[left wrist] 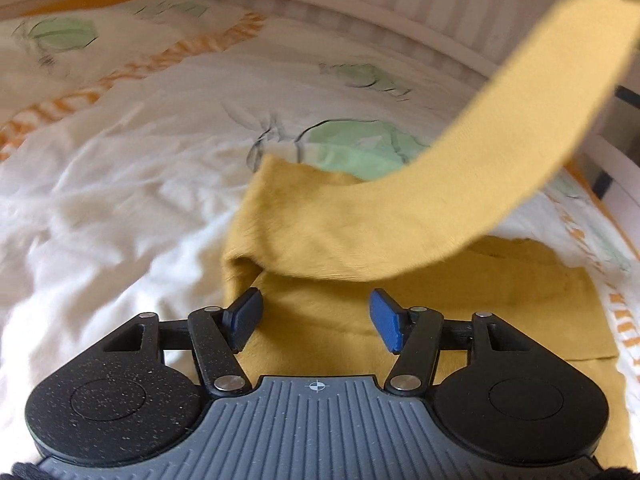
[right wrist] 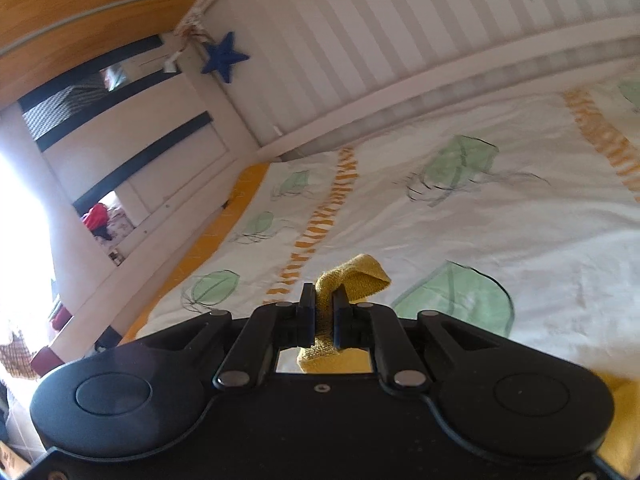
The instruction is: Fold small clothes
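I hold a garment (left wrist: 360, 232) strip in the right tongs (right wrist: 323, 312), left tongs (left wrist: 316, 316) wide and empty; the fold is barely begun.

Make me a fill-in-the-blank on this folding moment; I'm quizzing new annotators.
1. The right hand-held gripper is shut on a strip of ____ fabric.
2. The left hand-held gripper hovers with its jaws ____ over the mustard garment.
3. The bedcover is printed with ____ leaves.

Missing: mustard-yellow; open; green
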### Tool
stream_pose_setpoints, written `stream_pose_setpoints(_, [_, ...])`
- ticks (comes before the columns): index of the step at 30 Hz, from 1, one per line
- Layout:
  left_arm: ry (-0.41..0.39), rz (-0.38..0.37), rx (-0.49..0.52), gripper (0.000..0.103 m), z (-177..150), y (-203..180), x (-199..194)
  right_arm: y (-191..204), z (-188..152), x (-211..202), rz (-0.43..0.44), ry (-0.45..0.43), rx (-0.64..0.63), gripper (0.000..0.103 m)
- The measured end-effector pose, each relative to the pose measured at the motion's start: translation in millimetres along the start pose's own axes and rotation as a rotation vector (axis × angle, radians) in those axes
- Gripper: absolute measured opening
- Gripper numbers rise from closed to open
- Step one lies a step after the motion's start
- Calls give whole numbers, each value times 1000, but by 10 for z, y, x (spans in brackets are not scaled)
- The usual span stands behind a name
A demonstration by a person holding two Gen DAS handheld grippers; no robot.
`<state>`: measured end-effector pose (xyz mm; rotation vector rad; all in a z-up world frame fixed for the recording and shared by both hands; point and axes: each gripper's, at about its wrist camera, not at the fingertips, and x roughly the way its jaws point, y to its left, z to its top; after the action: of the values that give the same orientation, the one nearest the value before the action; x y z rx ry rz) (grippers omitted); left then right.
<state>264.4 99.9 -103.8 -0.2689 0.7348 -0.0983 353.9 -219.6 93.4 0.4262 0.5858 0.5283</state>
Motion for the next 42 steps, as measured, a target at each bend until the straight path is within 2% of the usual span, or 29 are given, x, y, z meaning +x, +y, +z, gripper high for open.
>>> stream_pose_setpoints(3, [6, -5, -24, 58, -5, 69, -42, -237, -118, -125, -50, 11, 33, 15])
stream_pose_setpoints(10, [18, 6, 4, 58, -21, 81, -19, -976, -470, -477, -206, 22, 150, 15])
stream_pose_setpoints(15, [22, 11, -18, 58, -23, 76, -24, -1378, -752, -553, -317, 77, 192, 15])
stream_pose_setpoints(17, [23, 13, -9, 59, -24, 70, -15, -1456, -874, -547, -346, 98, 178, 20])
stream_pose_setpoints(20, [21, 12, 1, 59, -30, 74, -9, -1546, -1026, -517, -347, 115, 185, 25])
stream_pose_setpoints(24, [21, 13, 4, 59, -30, 79, 0, -1657, -1186, -442, -358, 135, 213, 49])
stream_pose_setpoints(25, [22, 14, 10, 59, -32, 77, 4, -1683, -1229, -413, -362, 143, 213, 51])
stream_pose_setpoints(31, [13, 12, 45, 59, -72, 60, 6, -1803, -1388, -292, -375, 179, 262, 58])
stream_pose_setpoints(36, [6, 6, 51, 59, -91, 66, 8, -1934, -1457, -275, -325, 175, 390, 58])
stream_pose_setpoints(38, [6, 5, 50, 59, -95, 67, 11, -1980, -1469, -257, -296, 159, 429, 55])
stream_pose_setpoints(40, [6, 6, 55, 60, -98, 59, 12, -1964, -1424, -205, -297, 145, 424, 16])
stream_pose_setpoints(42, [6, 8, 58, 60, -100, 48, 14, -1828, -1308, -180, -282, 127, 360, 15])
